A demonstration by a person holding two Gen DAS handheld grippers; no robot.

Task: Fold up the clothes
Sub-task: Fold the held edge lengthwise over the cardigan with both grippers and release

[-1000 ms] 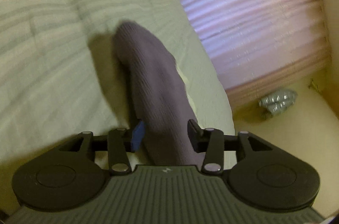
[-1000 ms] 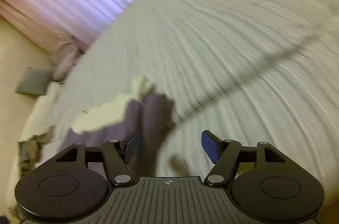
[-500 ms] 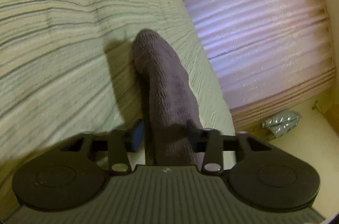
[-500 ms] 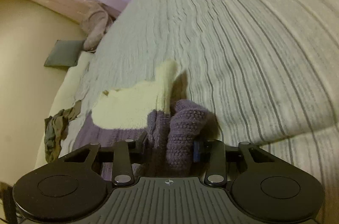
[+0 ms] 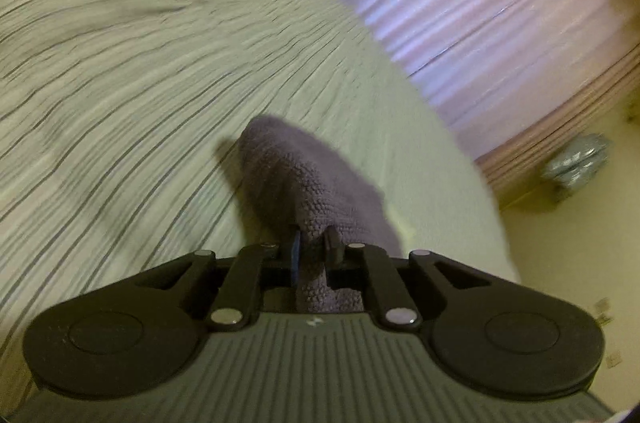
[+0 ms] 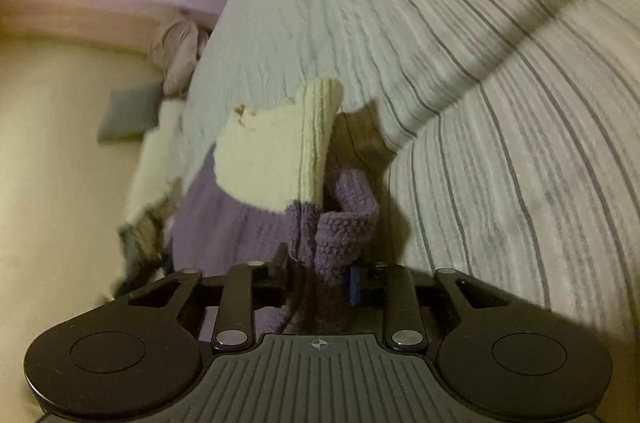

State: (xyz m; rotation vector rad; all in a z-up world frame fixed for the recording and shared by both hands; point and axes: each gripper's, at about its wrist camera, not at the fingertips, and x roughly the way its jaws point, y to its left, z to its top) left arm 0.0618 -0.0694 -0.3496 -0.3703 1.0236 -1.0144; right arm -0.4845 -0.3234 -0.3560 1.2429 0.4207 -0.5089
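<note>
My left gripper (image 5: 312, 248) has its jaws drawn in close, pinching a narrow bunch of purple knitted cloth (image 5: 304, 183) between the blue pad and the black one. My right gripper (image 6: 320, 273) has its jaws closed on a thicker fold of the same purple knit, which fills the gap between them. Both point forward and slightly downward over the bed.

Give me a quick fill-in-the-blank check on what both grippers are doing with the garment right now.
1. The left gripper is shut on the ____ knit garment.
2. In the right wrist view, the garment's other colour is ____.
3. The right gripper is ____ on the garment.
4. The garment lies on a ____ bedspread.

Missing words: purple; cream; shut; striped
</note>
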